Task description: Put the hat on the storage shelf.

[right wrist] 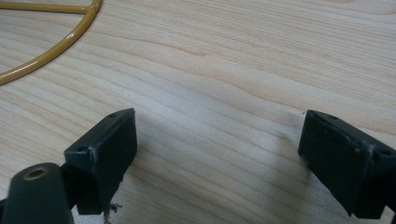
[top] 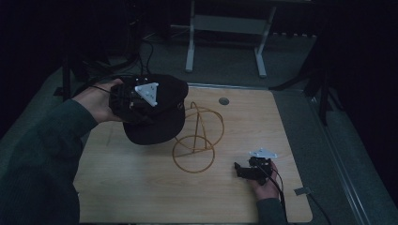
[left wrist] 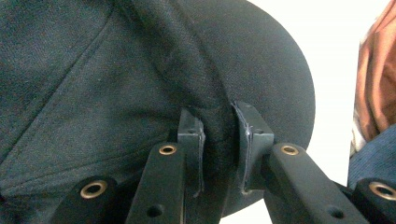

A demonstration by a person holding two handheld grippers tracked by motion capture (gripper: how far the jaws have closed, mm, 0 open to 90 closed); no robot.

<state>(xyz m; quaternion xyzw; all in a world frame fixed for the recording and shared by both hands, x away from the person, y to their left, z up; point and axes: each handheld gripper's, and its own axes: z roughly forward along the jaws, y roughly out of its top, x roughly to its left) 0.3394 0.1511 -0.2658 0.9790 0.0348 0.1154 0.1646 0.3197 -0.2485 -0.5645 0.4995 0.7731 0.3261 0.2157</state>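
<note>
A yellow wire stand (top: 195, 140) sits mid-desk (top: 141, 187), its ring base flat on the wood and its loops rising just right of the cap. The black cap (top: 162, 117) is lifted off the desk at the far left, brim toward the near side, a fold of its cloth pinched in the left gripper (left wrist: 218, 140). At the near right, the right gripper (right wrist: 219, 158) rests low over bare wood, jaws wide with nothing between them.

Cap (top: 155, 110) hides left gripper (top: 136, 101) jaws & part of wire stand (top: 199, 138) — high view.
</note>
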